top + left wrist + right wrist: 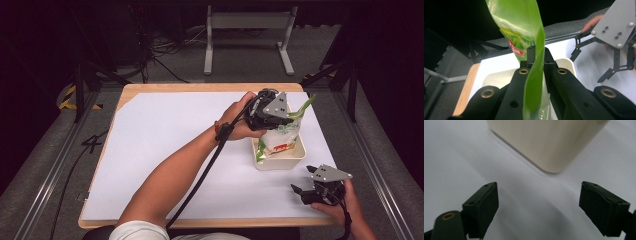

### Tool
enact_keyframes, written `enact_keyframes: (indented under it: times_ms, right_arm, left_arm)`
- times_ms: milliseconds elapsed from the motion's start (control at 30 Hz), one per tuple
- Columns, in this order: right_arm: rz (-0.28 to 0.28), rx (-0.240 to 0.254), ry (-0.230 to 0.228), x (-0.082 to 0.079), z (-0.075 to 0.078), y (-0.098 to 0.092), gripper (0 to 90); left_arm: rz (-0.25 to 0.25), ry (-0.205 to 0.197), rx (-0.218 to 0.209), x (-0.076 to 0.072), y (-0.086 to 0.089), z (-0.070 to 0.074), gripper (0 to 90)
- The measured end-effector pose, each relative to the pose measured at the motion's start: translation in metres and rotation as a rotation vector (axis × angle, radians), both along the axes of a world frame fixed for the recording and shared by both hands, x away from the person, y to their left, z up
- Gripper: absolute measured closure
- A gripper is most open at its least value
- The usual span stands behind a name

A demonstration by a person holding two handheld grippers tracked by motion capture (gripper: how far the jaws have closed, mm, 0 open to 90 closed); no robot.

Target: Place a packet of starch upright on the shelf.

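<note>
The green snack bag (280,135) looks light, soft and crinkly, best pinched at its flat top seam. The left hand-held gripper (286,116) is clamped on that seam, the bag hanging below it into the cream bin (295,161). The right hand-held gripper (306,186) stands spread, empty, beside the bin

The person's left forearm (175,175) reaches diagonally across from the bottom edge of the high view, wrist bent, the left hand (239,120) wrapped round the body of the black two-jaw left gripper (292,114), whose grey three-cornered plate faces up. Its jaws are pressed together, pinching a thin green strip. A black cable trails back along the forearm. The right hand (345,202) sits low at the near right, holding the black right gripper (304,180) level, its jaws spread wide apart with nothing between them.
</note>
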State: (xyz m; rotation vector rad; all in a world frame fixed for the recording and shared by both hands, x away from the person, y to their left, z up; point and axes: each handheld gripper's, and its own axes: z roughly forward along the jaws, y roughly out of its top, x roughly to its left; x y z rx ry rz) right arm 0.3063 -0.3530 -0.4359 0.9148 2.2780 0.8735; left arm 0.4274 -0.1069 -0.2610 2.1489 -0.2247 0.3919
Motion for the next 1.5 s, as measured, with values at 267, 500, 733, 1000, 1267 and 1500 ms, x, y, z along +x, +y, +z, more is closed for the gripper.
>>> enact_keyframes:
  times_ms: [267,500,733,1000,1267,1500]
  right_arm:
    - [0.0,0.001,0.0,-0.001,0.0,0.0,15.6]
    - [0.001,-0.001,0.001,-0.001,0.0,0.0,15.6]
    - [0.001,-0.004,0.005,-0.001,0.0,0.0,15.7]
    - [0.002,-0.007,0.006,-0.001,-0.001,0.001,15.8]
    - [0.004,-0.012,0.007,0.0,-0.002,0.001,15.8]
    - [0.004,-0.013,0.01,0.0,-0.002,0.002,15.8]
  left_arm:
    - [-0.04,0.026,0.021,0.0,-0.012,-0.015,88.5]
    - [-0.032,0.06,0.048,0.001,-0.017,-0.037,82.2]
    - [-0.011,0.11,-0.017,0.005,-0.004,-0.038,80.6]
    - [0.01,0.114,-0.024,0.005,0.001,-0.04,77.8]
    - [0.021,0.112,-0.01,0.006,0.005,-0.04,76.9]
    - [0.039,0.112,-0.024,0.006,0.006,-0.039,67.6]
